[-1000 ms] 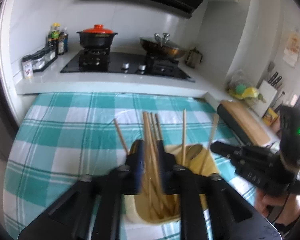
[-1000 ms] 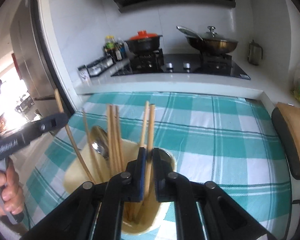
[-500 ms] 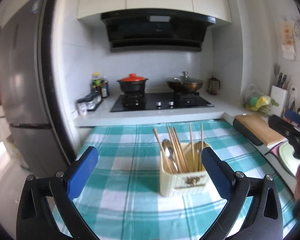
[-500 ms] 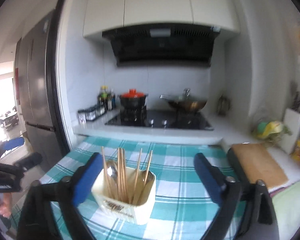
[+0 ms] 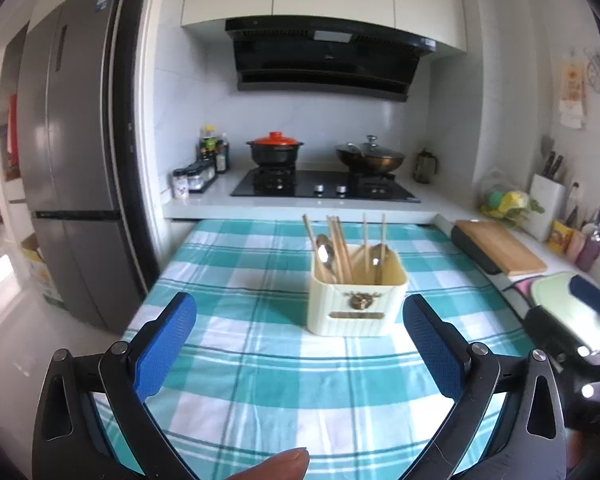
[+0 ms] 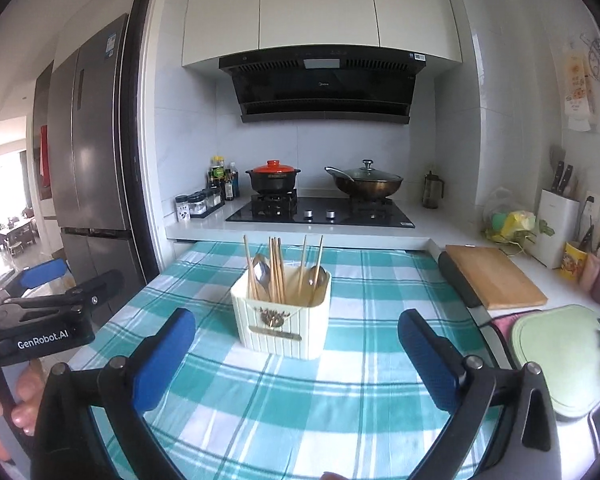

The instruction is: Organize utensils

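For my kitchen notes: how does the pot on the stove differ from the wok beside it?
The pot is black and deep with an orange-red lid; the wok is bronze-brown, wider and shallower, with a glass lid. The pot sits on the left burner, the wok on the right. Both are covered.

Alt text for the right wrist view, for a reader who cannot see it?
A cream utensil holder with chopsticks and spoons stands on a teal checked tablecloth, framed by the open right tool. The left tool hangs at the left edge; a stove sits behind.
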A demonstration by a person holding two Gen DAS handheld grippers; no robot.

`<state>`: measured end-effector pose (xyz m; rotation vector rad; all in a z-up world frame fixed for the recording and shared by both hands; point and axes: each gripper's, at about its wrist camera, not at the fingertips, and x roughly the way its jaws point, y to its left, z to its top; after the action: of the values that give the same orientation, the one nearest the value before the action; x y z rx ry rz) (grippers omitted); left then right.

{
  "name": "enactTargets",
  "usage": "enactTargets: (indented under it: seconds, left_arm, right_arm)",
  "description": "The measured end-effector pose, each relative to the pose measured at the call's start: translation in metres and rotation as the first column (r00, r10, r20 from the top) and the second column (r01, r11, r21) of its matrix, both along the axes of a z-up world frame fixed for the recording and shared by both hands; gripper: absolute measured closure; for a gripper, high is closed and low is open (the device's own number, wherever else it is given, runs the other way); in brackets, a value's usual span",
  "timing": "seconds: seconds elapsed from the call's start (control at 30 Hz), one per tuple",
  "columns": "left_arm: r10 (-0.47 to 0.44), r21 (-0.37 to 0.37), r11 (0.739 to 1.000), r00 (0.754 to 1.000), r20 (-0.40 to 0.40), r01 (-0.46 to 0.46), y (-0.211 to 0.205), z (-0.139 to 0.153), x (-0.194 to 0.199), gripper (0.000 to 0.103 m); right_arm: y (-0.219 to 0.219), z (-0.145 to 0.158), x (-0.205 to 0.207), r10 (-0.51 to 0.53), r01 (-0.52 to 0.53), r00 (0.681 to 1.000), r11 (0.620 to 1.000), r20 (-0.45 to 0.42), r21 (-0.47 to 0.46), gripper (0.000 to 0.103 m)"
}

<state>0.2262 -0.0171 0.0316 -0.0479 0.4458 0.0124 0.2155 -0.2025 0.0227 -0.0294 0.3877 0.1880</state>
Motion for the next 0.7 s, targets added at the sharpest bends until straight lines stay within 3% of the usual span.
enactTargets:
  seconds: [0.27, 0.7]
  left_arm:
    - [0.04, 0.033, 0.999, 0.998, 0.052, -0.042, -0.004, 0.01, -0.02, 0.0]
    - [0.036, 0.066, 0.997, 0.999, 0.008, -0.036, -0.015, 0.007, -0.023, 0.0]
  right_arm:
    - [0.007, 0.008, -0.015, 0.01, -0.01, 1.0, 1.0, 0.022, -0.012, 0.0]
    - [0.014, 0.013, -0.026, 0.008, -0.007, 1.0, 0.999, 0.023, -0.039, 0.0]
